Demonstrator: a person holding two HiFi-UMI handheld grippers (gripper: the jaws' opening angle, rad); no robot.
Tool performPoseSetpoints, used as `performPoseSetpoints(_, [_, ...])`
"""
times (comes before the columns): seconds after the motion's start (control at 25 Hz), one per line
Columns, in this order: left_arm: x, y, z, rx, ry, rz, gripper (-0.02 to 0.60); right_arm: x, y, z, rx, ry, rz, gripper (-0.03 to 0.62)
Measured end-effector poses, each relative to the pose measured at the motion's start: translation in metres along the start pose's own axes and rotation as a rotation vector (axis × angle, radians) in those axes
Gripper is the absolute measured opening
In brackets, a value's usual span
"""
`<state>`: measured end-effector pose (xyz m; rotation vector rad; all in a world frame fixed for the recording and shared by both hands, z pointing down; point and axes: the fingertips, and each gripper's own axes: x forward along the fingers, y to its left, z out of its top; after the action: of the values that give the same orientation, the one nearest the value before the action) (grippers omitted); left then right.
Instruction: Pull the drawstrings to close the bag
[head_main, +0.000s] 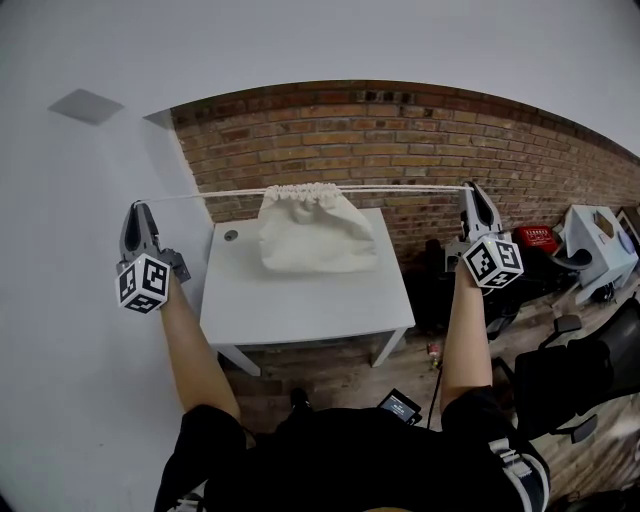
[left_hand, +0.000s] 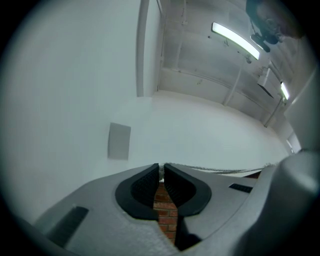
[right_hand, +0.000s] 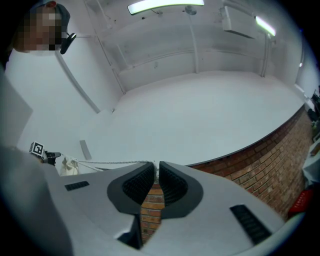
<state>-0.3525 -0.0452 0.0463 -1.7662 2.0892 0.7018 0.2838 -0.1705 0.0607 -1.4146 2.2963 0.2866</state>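
- The left gripper (head_main: 138, 208) pinches the left drawstring (head_main: 205, 194) right at its tips. It is held out wide and raised above the worktop (head_main: 300, 300), so the cord runs straight and tight from the bag (head_main: 315, 235).
- The right gripper (head_main: 472, 190) nips the right drawstring (head_main: 410, 187) the same way, far out on the other side. The 2 pull apart along 1 line, which I judge is what cinches the mouth.
- The bag sits toward the back of the worktop, close to the brick wall (head_main: 400, 130). Its base rests on the surface and its top is lifted to the line of the cords.
- The mouth is already bunched into tight ruffles, so the closing looks nearly done.
- The bag is soft off-white cloth, slumped and creased.
- The drawstrings are thin, pale, twisted cord.
- The gripper pads are black and ribbed, set in smooth grey shells, and the ribs likely keep so thin a cord from slipping.
- The worktop is plain, white and flat.
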Motion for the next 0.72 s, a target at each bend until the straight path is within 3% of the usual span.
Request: performPoseSetpoints(0.72, [-0.008, 0.009, -0.001, 0.009, 0.005, -0.011, 0.044, -0.004, -0.024, 0.014, 0.04, -0.022, -0.012, 0.035])
